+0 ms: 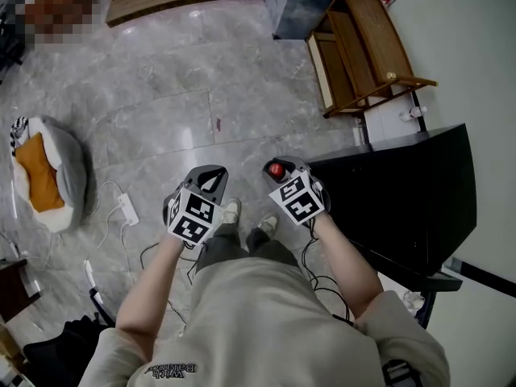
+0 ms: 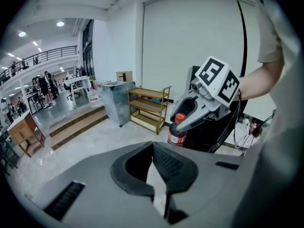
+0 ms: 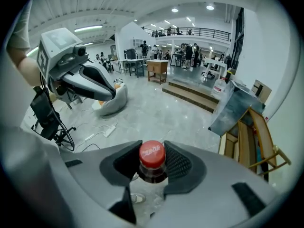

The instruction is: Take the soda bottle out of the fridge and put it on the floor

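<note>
Right gripper [image 1: 279, 168]: jaws part-open, clamped on the neck of the dark plastic soda bottle with the red cap [image 3: 152, 155], just under the cap. The bottle hangs in the air in front of me, out of the black box-shaped cabinet [image 1: 403, 192] at my right, which I take to be the fridge. It is not yet on the grey marble-look tiled floor [image 1: 161, 111].

Left gripper [image 1: 210, 177]: looks closed, nothing between the pads, though the gap low down is hard to read.

Set-down, as I judge it:
- a neck grip lets the body swing, so go down slow and plumb
- land on bare tile ahead of my white shoes [image 1: 231, 210], clear of the cables
- base flat and weight off before I let the jaws go
- back the jaws off sideways so they don't tip it

Count: 1 bottle, 2 grippers, 1 black cabinet, 1 wooden slatted shelf rack [image 1: 363, 47], 1 grey pet bed with orange cushion [image 1: 44, 176], 1 white power strip [image 1: 127, 208], 2 shoes.
</note>
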Motion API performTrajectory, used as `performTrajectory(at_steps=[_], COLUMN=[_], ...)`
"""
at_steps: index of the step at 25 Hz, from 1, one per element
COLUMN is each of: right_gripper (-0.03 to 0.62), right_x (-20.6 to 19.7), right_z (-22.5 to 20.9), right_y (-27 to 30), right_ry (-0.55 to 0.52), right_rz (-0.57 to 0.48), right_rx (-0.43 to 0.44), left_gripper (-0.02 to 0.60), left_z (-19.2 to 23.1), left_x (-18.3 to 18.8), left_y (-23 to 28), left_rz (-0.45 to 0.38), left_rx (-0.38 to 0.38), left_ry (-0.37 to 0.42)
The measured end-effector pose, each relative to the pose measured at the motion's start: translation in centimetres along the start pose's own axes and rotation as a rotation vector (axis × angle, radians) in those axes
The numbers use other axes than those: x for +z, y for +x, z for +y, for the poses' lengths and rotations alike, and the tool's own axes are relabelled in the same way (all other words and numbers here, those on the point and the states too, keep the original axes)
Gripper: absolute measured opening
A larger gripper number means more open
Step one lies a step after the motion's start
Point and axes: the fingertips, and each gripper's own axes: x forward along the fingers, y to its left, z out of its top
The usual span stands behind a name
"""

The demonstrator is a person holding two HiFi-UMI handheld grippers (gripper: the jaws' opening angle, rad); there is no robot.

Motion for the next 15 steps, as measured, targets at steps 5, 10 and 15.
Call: performTrajectory(at_steps=[5,10,15], right_gripper=[0.126,0.126,0.126], right_x=[-2.6,-5.2,-9.2], right_z=[-1.5,-2.3,-2.5], right_y=[3.5,7.4,11.6], right_ry=[0.05,0.093,0.156], right_rz=[0.043,0.065,0.096], right_rx=[-0.003,-0.017,-0.015], left_gripper=[0.006,0.006,0.006], left_z=[-0.5,-0.8,-1.1], left_x=[-1.5,-4.0,-7.1], left_y=[4.2,8.9,13.9], left_rz=[0.039,0.078,0.092], left_rx=[-0.054,-0.1,-0.136], left_ry=[-0.009,-0.053,-0.17])
